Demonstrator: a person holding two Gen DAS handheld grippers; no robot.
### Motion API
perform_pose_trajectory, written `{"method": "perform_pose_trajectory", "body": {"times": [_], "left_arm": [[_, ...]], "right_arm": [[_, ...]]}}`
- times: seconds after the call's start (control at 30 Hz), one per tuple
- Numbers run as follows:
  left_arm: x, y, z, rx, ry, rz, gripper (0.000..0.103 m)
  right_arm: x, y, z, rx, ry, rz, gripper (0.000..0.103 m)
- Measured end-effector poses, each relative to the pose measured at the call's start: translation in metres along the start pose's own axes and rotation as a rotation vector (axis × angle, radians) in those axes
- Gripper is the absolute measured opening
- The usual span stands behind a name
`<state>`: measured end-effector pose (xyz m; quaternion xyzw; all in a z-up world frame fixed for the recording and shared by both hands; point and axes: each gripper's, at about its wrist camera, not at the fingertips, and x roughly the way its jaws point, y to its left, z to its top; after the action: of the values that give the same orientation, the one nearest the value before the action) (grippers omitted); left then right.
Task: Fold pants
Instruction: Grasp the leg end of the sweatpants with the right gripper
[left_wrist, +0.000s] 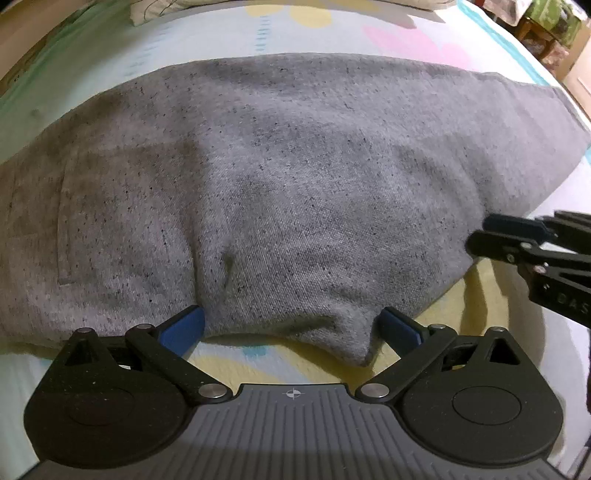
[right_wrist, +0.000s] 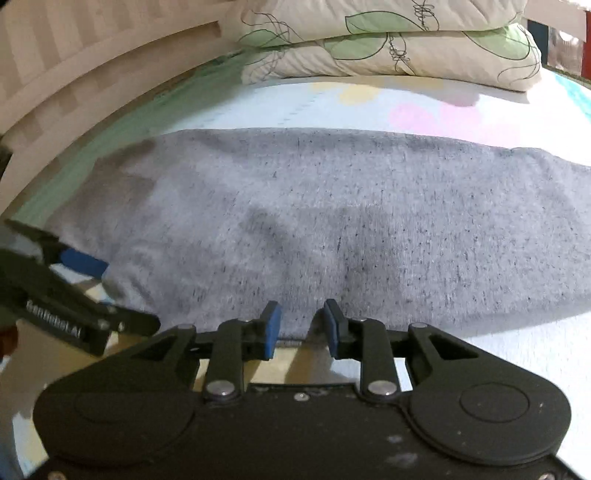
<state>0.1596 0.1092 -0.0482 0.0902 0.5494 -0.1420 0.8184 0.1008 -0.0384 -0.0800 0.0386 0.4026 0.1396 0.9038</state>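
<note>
Pants (left_wrist: 280, 177) lie folded on bedsheet (left_wrist: 229, 40); both tools parted.

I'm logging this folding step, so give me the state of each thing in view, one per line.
Grey pants: folded over, lying flat on the bed, near edge bunched.
Left tool: open wide, pants' near edge between its fingers, not pinched.
Right tool: partly open at the pants' edge, nothing gripped.
Pillows: stacked at the far end.
Bedsheet: spread under the pants.
</note>
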Motion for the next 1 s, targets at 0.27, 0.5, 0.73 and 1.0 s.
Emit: {"method": "perform_pose_trajectory", "body": {"times": [0.27,0.5,0.73,1.0], "left_arm": [[-0.032,0.012,0.012,-0.171,-0.088,-0.061,0.100],[-0.049,-0.015,0.050,-0.246,-0.243,-0.058,0.100],[-0.012,-0.065,0.069,-0.211,-0.236,-0.073,0.100],[0.034,-0.082,0.059,-0.179,-0.185,0.047,0.101]], "right_arm": [[-0.023,-0.013,0.007,0.052,-0.013,0.039,0.031],[-0.057,-0.055,0.014,0.081,-0.106,-0.003,0.039],[-0.069,-0.126,0.017,0.109,-0.132,-0.122,0.042],[-0.054,-0.227,0.021,0.138,-0.091,-0.305,0.043]]}}
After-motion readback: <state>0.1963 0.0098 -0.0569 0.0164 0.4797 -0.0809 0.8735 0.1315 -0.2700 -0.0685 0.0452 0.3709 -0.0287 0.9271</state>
